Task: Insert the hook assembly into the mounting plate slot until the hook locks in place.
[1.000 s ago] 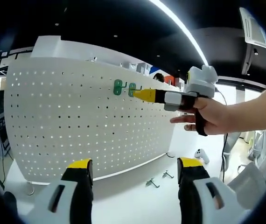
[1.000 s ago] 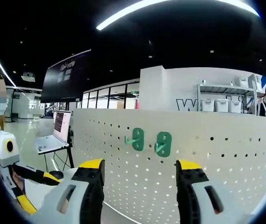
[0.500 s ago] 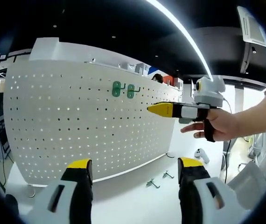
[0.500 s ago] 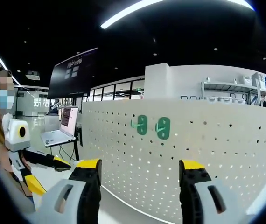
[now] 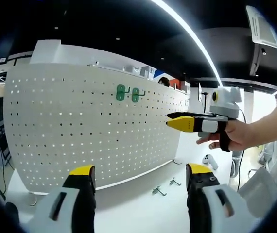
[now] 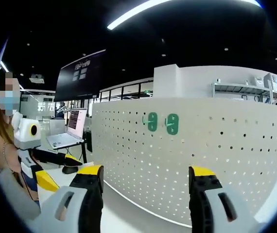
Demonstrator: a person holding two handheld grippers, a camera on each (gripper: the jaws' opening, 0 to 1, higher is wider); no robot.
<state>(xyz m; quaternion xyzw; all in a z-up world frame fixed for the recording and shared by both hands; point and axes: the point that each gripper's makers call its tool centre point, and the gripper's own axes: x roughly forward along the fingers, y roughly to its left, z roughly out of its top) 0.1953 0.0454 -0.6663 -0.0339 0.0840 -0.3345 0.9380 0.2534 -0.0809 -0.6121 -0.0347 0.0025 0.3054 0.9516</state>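
Observation:
A white pegboard (image 5: pixel 80 126) stands upright on the table, with two green hooks (image 5: pixel 128 93) plugged in side by side near its top. The right gripper view faces the same pegboard (image 6: pixel 226 160) and green hooks (image 6: pixel 162 123) head-on from a distance. My right gripper (image 5: pixel 171 120), held by a hand, hovers off the board to the right of the hooks and below them, holding nothing. Its own jaws (image 6: pixel 148 174) stand wide apart. My left gripper (image 5: pixel 141 177) is open low in front of the board, and it is seen from the side as the left gripper (image 6: pixel 60 167).
Two loose metal hooks (image 5: pixel 164 187) lie on the white table at the pegboard's foot, and a small white object (image 5: pixel 208 160) sits further right. A person (image 6: pixel 5 141) stands at the left. Behind, a laptop (image 6: pixel 70 132) rests on a stand.
My right gripper has drawn back from the green hooks, away from the board and a little lower. The left gripper has stayed in place.

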